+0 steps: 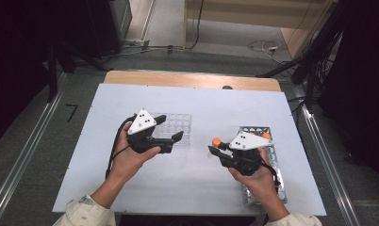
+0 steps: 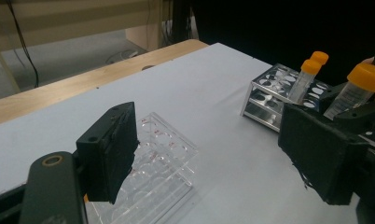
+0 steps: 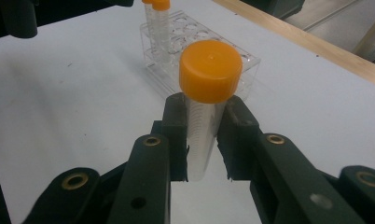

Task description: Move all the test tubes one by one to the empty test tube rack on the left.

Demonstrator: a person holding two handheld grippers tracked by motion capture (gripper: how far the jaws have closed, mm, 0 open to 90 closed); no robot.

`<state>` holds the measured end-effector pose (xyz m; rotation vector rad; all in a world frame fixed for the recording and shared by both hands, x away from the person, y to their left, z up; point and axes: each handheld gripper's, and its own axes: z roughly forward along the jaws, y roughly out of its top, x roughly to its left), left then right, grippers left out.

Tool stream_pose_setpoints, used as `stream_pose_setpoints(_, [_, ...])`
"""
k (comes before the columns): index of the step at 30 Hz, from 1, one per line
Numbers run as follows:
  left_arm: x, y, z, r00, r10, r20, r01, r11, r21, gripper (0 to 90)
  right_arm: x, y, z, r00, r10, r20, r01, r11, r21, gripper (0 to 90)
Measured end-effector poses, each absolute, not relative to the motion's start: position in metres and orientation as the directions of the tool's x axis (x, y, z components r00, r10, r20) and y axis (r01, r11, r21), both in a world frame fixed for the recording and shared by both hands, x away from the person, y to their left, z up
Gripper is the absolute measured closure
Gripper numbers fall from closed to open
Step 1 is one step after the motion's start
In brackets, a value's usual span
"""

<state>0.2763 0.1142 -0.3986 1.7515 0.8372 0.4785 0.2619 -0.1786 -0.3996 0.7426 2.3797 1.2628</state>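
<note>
My right gripper (image 1: 218,149) is shut on a clear tube with an orange cap (image 3: 210,70), held upright above the white table top (image 1: 192,183). In the right gripper view both pads (image 3: 175,122) press on the tube's sides below the cap. My left gripper (image 2: 218,154) is open with nothing between its jaws, and hovers over a clear plastic rack (image 2: 164,161). In the right gripper view that clear rack (image 3: 202,37) holds two orange-capped tubes (image 3: 160,21). A metal rack (image 1: 267,162) at the right holds two more capped tubes (image 2: 307,77).
The white sheet lies on a wooden table whose far edge (image 1: 192,79) shows beyond it. Cables (image 1: 267,47) run over the floor behind, and dark stands flank both sides. Bare sheet spreads between the two racks and towards the person.
</note>
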Motion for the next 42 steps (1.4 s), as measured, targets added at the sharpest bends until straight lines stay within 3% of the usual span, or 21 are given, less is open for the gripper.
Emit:
stream_pose_setpoints(19, [0.271,0.106,-0.397,0.703,0.705,-0.092,0.297,-0.174,0.939,21.2,0.258,-0.158,-0.405,-0.817,0.575,-0.053,0.292,0.492,0.82,71.6])
stream_pose_setpoints(30, [0.26,0.089,-0.397,0.767,0.634,-0.094,0.276,-0.193,0.942,17.3,0.257,-0.145,-0.41,-0.833,0.55,-0.056,0.286,0.515,0.808,71.6])
stream_pose_setpoints(42, [0.253,0.072,-0.404,0.814,0.577,-0.066,0.255,-0.253,0.933,19.4,0.256,-0.133,-0.415,-0.849,0.526,-0.047,0.281,0.526,0.803,71.6])
